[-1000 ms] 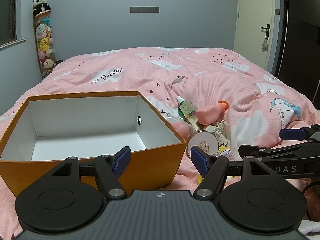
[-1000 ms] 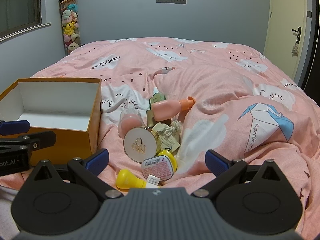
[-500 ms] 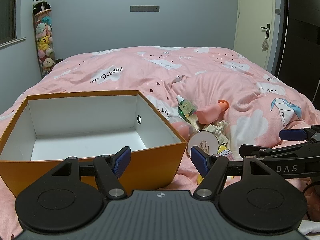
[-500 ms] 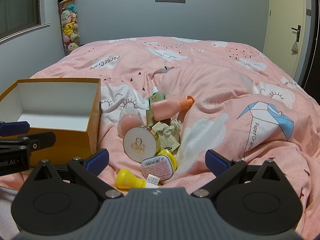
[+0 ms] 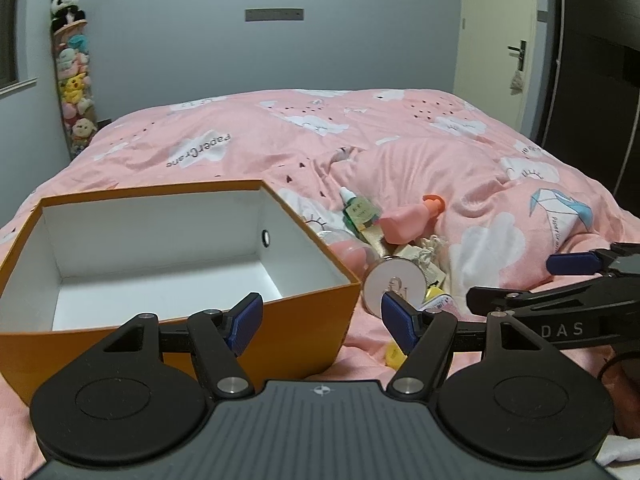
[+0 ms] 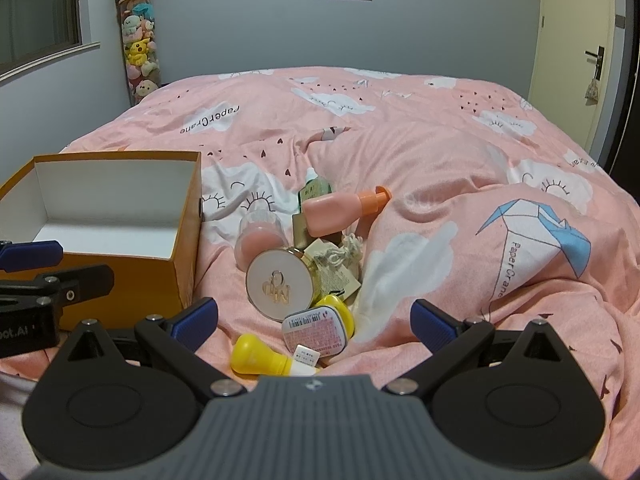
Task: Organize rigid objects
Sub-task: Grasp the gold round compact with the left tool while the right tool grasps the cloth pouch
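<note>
An empty orange box (image 5: 304, 320) (image 6: 182, 276) with a white inside sits on the pink bed. Right of it lies a heap of small items: a round white compact (image 6: 278, 282) (image 5: 394, 284), a pink pump bottle (image 6: 340, 210) (image 5: 406, 222), a green dropper bottle (image 6: 314, 188) (image 5: 356, 212), a pink jar (image 6: 258, 236), a small labelled tin (image 6: 316, 328) and a yellow bulb-shaped bottle (image 6: 256, 356). My left gripper (image 5: 322, 318) hangs open over the box's near right corner. My right gripper (image 6: 314, 318) stands open just before the heap, nothing between its fingers.
The pink duvet (image 6: 460, 168) is rumpled into folds around the heap. A tall tube of plush toys (image 6: 138, 52) stands in the far left corner, a door (image 6: 576, 60) at the far right. The right gripper's arm (image 5: 560, 304) crosses the left wrist view.
</note>
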The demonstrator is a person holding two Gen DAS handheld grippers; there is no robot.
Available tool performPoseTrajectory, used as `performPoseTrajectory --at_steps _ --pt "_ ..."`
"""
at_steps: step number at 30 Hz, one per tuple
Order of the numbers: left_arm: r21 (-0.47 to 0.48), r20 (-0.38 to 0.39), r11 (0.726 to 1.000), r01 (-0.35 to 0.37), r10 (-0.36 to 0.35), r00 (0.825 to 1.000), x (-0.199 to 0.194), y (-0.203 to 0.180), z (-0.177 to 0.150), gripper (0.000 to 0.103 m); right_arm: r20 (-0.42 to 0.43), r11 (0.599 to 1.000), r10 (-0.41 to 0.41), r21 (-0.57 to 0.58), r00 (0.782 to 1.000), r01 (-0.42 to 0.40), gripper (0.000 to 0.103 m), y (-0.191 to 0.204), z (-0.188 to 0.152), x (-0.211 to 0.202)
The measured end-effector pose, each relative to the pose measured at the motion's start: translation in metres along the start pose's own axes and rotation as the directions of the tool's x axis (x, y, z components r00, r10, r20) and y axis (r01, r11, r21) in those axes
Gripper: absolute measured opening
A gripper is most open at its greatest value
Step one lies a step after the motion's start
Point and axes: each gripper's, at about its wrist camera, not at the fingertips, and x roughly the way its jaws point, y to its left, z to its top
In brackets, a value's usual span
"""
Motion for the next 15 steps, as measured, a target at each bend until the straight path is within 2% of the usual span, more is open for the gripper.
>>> performPoseTrajectory --at_steps 6,10,13,15 --pt "0.108 -0.014 0.992 0.072 -0.071 0.997 0.004 -0.011 0.011 0.073 -0.032 0.999 0.039 0.01 0.999 -0.039 0.1 -0.007 0.008 0.006" --pt "0.173 -0.041 0.979 0.11 -0.104 0.994 0.012 -0.015 0.023 0.062 -0.06 0.997 0.069 0.022 0.996 -0.067 0.1 -0.014 0.016 0.011" --pt "0.227 -0.05 0.966 0.127 -0.118 0.992 0.017 -0.02 0.032 0.061 -0.082 0.995 0.097 0.023 0.992 -0.095 0.1 -0.017 0.019 0.015" --pt "0.255 -0.066 0.953 0.166 -0.154 0.986 0.022 -0.023 0.039 0.06 -0.101 0.993 0.117 0.027 0.988 -0.115 0.096 -0.019 0.023 0.019"
